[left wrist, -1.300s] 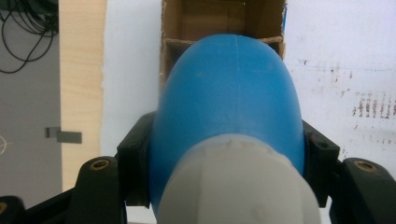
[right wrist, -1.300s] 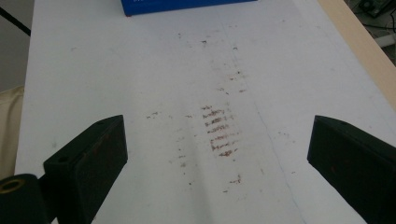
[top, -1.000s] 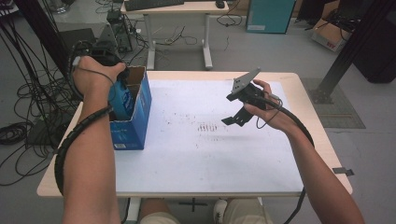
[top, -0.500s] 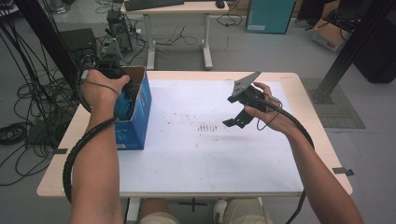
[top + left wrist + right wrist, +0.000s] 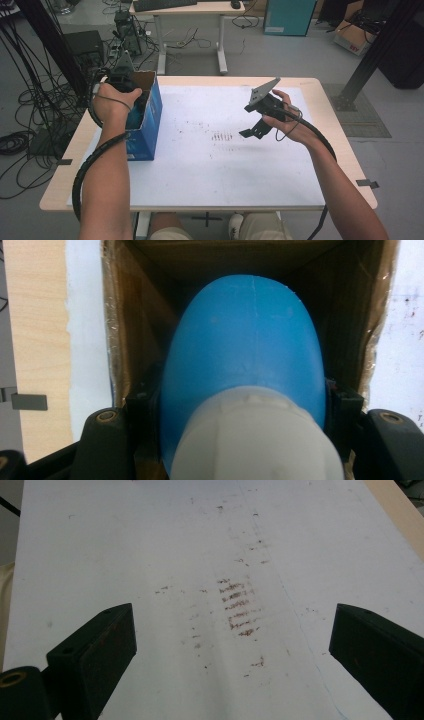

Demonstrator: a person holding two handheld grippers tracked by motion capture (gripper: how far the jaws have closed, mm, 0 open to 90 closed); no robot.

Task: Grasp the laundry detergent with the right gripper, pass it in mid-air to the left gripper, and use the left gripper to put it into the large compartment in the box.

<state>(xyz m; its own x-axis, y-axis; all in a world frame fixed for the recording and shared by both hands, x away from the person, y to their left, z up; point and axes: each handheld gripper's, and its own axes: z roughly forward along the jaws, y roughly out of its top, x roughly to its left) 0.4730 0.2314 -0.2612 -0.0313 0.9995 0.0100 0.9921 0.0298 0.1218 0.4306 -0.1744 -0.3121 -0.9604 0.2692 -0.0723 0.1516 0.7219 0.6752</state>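
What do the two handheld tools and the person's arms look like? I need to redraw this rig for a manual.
Both are black two-jaw tools. The right tool has flat rectangular black jaws, a grey three-cornered plate on top and a thick black cable trailing along the forearm. The left tool has the same grey plate and a black cable looping beside the arm. The forearms are bare, with no sleeves.

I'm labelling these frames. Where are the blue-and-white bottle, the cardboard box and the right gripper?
blue-and-white bottle (image 5: 242,355), left gripper view, on its blue body.
cardboard box (image 5: 150,107), high view, on its blue outer wall.
right gripper (image 5: 232,655), right gripper view, midway between its fingertips.
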